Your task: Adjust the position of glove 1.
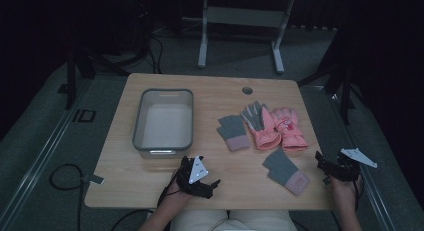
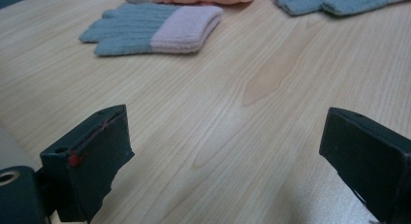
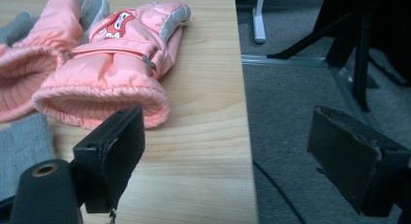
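So far, we think the job has hardly begun. From the high view, the grey bin (image 1: pixel 163 122) on the left has nothing in it, and all four gloves lie on the table (image 1: pixel 225 91). One grey knit glove (image 1: pixel 233 132) lies in the middle, two pink gloves (image 1: pixel 275 127) lie side by side to its right, and another grey knit glove (image 1: pixel 286 171) lies nearer to us. We guess the gloves must go into the bin, so all of that is left to do. Our left gripper (image 1: pixel 212 183) rests low at the near edge, just near of the bin. Our right gripper (image 1: pixel 318 158) sits at the near right corner, close to the nearer grey glove.

Next, in the left gripper view, our jaws stand wide apart and hold nothing. Bare wood lies between them. The grey glove with the pink cuff (image 2: pixel 152 29) lies farther off.

Last, in the right gripper view, our jaws are wide too, with nothing in them. A pink glove (image 3: pixel 114 69) lies just past the left jaw, and the right jaw hangs over the floor (image 3: pixel 300 112) past the table edge.
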